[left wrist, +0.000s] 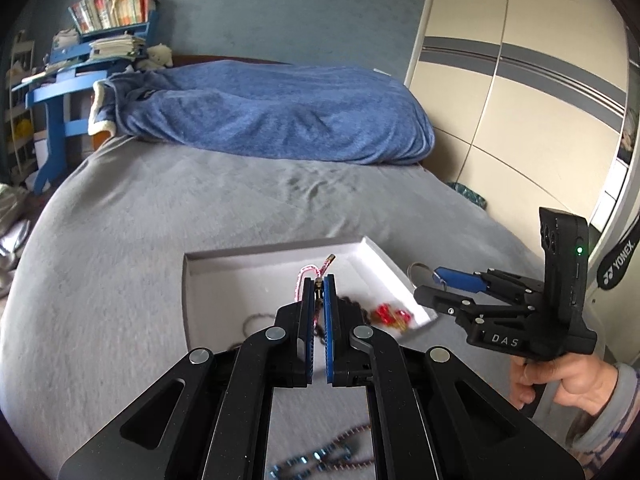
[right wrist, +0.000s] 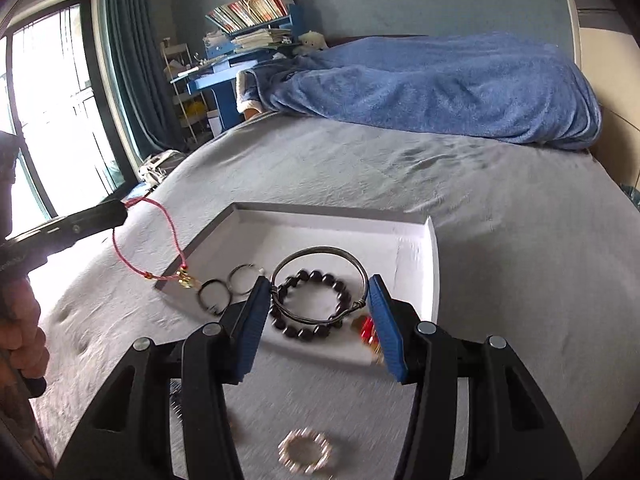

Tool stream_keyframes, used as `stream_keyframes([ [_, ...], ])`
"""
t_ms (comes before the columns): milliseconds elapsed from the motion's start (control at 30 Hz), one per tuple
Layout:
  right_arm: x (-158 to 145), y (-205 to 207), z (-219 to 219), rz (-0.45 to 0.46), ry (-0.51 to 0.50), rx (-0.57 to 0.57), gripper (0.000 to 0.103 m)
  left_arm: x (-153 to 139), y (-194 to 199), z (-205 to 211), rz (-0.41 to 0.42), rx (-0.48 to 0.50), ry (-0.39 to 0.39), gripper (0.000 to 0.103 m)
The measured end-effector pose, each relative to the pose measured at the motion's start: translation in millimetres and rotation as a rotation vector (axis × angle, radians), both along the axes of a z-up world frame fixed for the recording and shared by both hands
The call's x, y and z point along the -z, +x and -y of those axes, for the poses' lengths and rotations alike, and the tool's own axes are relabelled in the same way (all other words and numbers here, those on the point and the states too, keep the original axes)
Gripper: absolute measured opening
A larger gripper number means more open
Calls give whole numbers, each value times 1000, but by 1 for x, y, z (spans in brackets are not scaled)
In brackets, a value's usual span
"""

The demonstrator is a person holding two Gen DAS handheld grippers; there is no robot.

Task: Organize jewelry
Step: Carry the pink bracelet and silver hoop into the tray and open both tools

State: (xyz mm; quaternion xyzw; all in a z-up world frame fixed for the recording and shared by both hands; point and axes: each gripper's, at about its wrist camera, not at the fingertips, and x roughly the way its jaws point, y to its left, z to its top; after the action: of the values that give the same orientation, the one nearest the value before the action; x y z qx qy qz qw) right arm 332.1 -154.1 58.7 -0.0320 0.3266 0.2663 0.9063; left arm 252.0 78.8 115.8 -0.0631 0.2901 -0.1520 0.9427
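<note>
The left tongs [left wrist: 319, 280] are pinched almost fully together on a pink cord bracelet [right wrist: 134, 240], which in the right wrist view hangs from their black tip as a loose loop down to a small gold charm [right wrist: 186, 278] just at the near left corner of the tray. The right tongs [right wrist: 316, 304] stand about half apart and grip a thin silver wire bangle [right wrist: 320, 254] across its width, each blue pad [right wrist: 256, 312] pressing one side of the ring; the bangle is held above the tray. Seen through the bangle, a bracelet of dark round beads [right wrist: 308, 304] lies on the tray's white floor near its front edge. Left of it two small rings, one dark [right wrist: 212, 296] and one silvery [right wrist: 242, 278], lie at the tray's near left corner, and a red and gold piece [right wrist: 366, 328] lies toward the near right corner, partly hidden by the right pad. The tray [right wrist: 434, 264] is a shallow white box lid with grey outer walls, resting on the grey sheet of the bed [right wrist: 500, 240]. Nearer than the tray, on the sheet, lie a blurred ring of pale beads [right wrist: 306, 454] and, in the left wrist view, a blurred string of blue and brown beads [left wrist: 320, 456]. A hand [left wrist: 560, 380] in a grey sleeve grips the right tool's handle. A blue blanket [left wrist: 272, 108] is heaped at the far end of the bed.
</note>
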Motion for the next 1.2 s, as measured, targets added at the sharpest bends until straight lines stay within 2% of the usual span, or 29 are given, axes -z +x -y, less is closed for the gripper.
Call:
stream_keyframes([
  [233, 26, 47, -13, -59, -55, 16, 50, 7, 46, -8, 10, -27, 66, 5],
  [500, 54, 84, -19, -124, -112, 43, 50, 34, 95, -13, -7, -28, 154, 5],
  [800, 72, 106, -38, -145, -219, 24, 50, 84, 120, -3, -123, -6, 218, 5],
  [967, 70, 105, -39, -144, -210, 27, 51, 94, 121, -6, -162, -21, 221, 5],
  [1033, 66, 103, -38, -139, -202, 30, 56, 94, 119, -7, -170, -28, 214, 11],
  [1100, 61, 101, -38, -126, -194, 33, 60, 90, 114, -7, -161, -48, 217, 44],
  [1200, 49, 96, -36, -107, -174, 41, 63, 80, 105, -9, -136, -64, 200, 62],
])
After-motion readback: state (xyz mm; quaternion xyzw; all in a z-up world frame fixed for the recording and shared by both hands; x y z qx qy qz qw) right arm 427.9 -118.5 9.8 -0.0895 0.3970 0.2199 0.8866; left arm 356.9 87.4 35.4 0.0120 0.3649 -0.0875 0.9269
